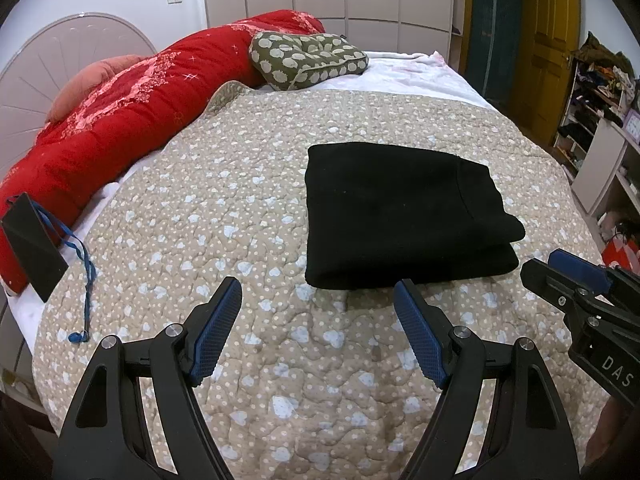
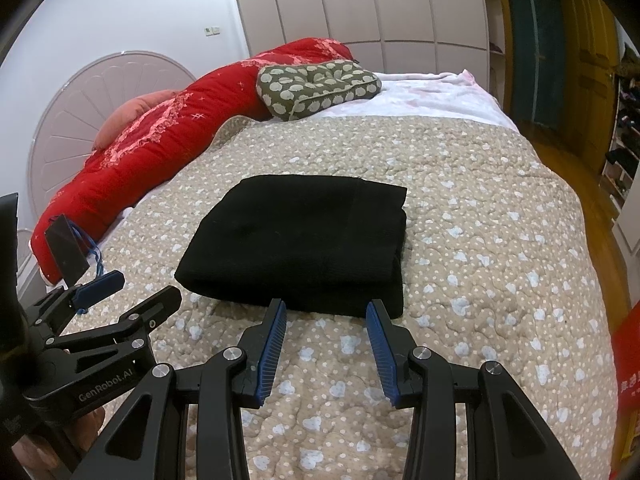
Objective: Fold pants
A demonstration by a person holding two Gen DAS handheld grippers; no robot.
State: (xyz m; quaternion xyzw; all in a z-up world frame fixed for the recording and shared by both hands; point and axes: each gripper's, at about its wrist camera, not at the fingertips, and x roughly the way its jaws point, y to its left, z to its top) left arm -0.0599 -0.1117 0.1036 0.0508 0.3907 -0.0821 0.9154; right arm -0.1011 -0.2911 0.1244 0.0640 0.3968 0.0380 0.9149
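The black pants (image 1: 404,216) lie folded into a thick rectangular stack on the beige patterned quilt (image 1: 248,216); they also show in the right wrist view (image 2: 304,240). My left gripper (image 1: 318,292) is open and empty, just short of the stack's near edge. My right gripper (image 2: 326,310) is open and empty, its tips at the stack's near edge. The right gripper shows at the right of the left wrist view (image 1: 560,270). The left gripper shows at the left of the right wrist view (image 2: 128,288).
A red duvet (image 1: 120,120) and a green patterned cushion (image 1: 308,60) lie along the bed's far side. A black box with a blue lanyard (image 1: 34,246) rests at the left. Cluttered shelves (image 1: 600,92) and a yellow door (image 1: 548,40) stand at the right.
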